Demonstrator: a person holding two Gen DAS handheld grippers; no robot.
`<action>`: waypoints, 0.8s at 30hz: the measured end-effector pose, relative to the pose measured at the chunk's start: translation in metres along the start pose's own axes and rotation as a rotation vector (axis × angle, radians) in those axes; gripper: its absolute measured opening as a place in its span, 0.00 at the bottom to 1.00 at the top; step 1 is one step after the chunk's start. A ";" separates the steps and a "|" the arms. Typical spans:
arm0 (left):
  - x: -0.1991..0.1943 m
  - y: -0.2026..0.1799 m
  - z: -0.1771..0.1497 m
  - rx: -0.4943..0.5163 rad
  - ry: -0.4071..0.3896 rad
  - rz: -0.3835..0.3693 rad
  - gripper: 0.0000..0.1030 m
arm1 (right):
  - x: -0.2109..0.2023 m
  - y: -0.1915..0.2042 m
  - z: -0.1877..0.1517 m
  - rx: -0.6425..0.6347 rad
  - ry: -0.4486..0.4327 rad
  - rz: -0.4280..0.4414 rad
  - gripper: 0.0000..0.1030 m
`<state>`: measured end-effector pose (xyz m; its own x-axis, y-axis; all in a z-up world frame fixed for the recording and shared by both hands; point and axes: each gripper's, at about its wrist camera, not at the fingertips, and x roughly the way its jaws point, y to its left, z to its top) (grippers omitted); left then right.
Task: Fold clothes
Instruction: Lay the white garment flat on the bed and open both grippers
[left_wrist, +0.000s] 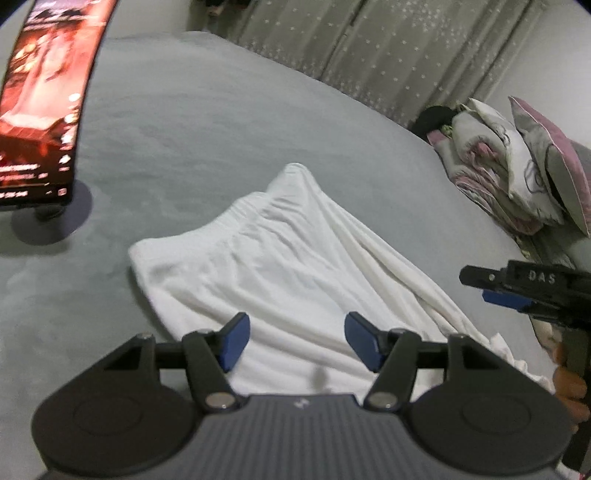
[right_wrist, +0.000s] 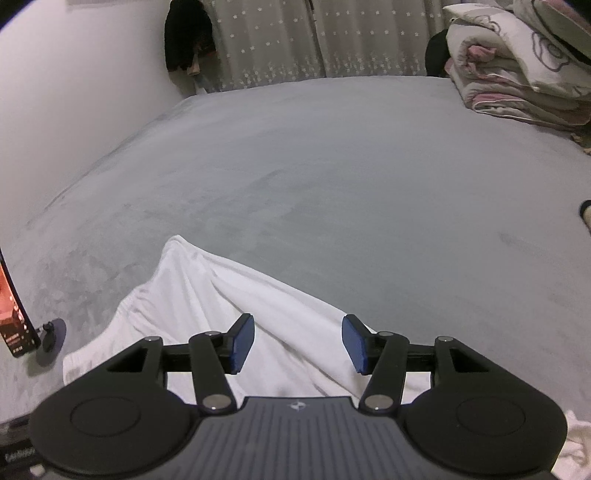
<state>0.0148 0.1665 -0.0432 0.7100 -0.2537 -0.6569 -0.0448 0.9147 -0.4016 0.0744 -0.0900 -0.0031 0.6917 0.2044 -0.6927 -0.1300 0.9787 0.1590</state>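
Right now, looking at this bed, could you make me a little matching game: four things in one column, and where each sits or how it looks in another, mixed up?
Things:
1. white garment
2. phone on a stand
3. folded bedding
4. left gripper

Descriptions:
A. stacked at the far right corner of the bed
B. open, nothing between its blue pads
C. lying rumpled on the grey bed cover
D. upright at the left, screen glowing red

Pairs: 1-C, 2-D, 3-A, 4-B
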 end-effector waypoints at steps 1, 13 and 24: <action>0.000 -0.003 0.000 0.008 0.002 -0.007 0.57 | -0.002 -0.004 -0.002 -0.002 -0.001 -0.004 0.56; 0.018 -0.039 -0.006 0.064 0.072 -0.087 0.58 | -0.032 -0.048 -0.021 -0.027 -0.026 -0.059 0.58; 0.045 -0.065 -0.011 0.045 0.149 -0.170 0.58 | -0.048 -0.093 -0.034 -0.004 -0.037 -0.082 0.59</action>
<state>0.0419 0.0920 -0.0533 0.5930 -0.4460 -0.6704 0.1003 0.8670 -0.4881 0.0291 -0.1902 -0.0085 0.7262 0.1231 -0.6764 -0.0748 0.9922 0.1002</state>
